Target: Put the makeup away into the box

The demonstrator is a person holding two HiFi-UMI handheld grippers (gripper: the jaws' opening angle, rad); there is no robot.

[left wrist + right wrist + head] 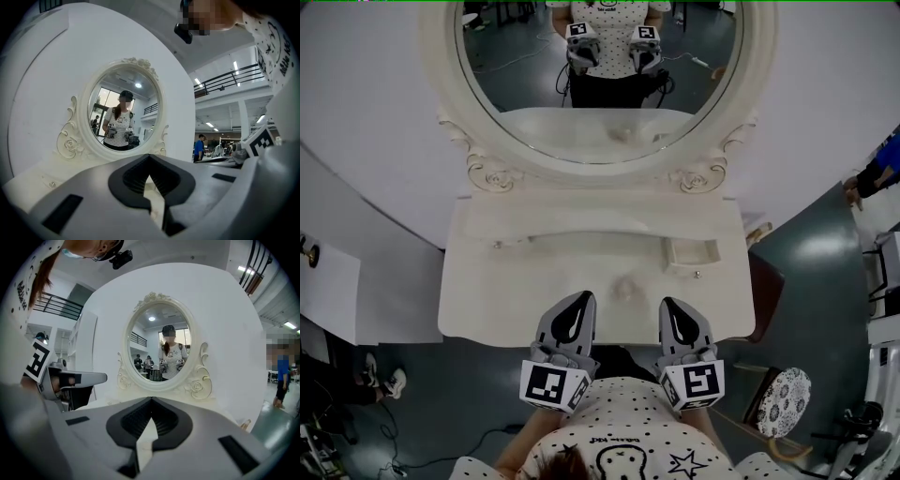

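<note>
Head view: small drawer (692,254) stands open

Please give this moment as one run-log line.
left claw: shut, empty | right claw: shut, empty | both at dressing table front edge, facing mirror

Dressing table (487,291): white, directly ahead of left gripper (584,298) and right gripper (667,304).
Mirror (600,84): oval, scrolled frame, upright at the table's rear, beyond both.
Backdrop (375,112): white panel behind the mirror.
Stool (785,401): round patterned seat, on the floor, right of right gripper.
Bystander (281,378): blue top, well off to right gripper's right.
</note>
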